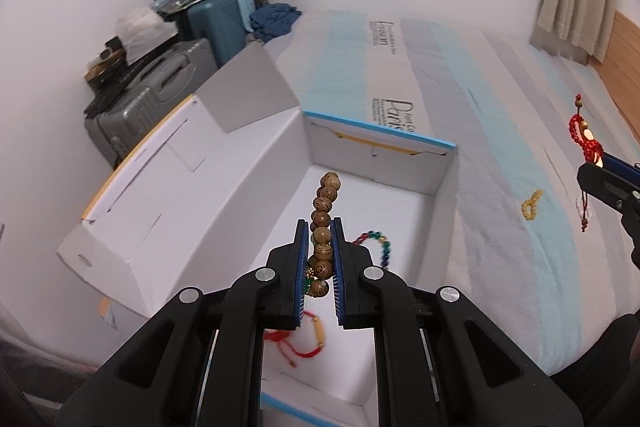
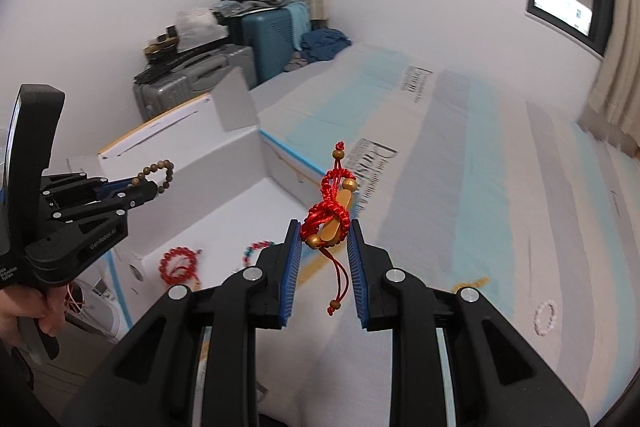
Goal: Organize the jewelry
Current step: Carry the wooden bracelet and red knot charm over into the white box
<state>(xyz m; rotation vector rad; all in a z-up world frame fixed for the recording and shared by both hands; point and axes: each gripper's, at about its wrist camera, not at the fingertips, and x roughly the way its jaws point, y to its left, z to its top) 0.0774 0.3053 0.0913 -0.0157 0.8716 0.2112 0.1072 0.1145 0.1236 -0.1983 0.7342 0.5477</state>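
My left gripper (image 1: 321, 227) is shut on a brown wooden bead bracelet (image 1: 325, 211) and holds it above the open white box (image 1: 400, 171). It also shows in the right wrist view (image 2: 148, 187), with the bracelet (image 2: 160, 173) looping past the fingertips. My right gripper (image 2: 325, 227) is shut on a red cord bracelet with gold beads (image 2: 332, 211), held above the bed to the right of the box. In the box lie a multicoloured bead bracelet (image 1: 380, 247), a red string bracelet (image 1: 304, 341) and a red bead bracelet (image 2: 178, 263).
The box (image 2: 240, 187) sits on a striped bed (image 1: 500, 107). A yellow bead bracelet (image 1: 531, 206) and a pale bead bracelet (image 2: 546, 317) lie on the bedsheet. Suitcases (image 1: 160, 95) piled with clothes stand by the wall at the far left.
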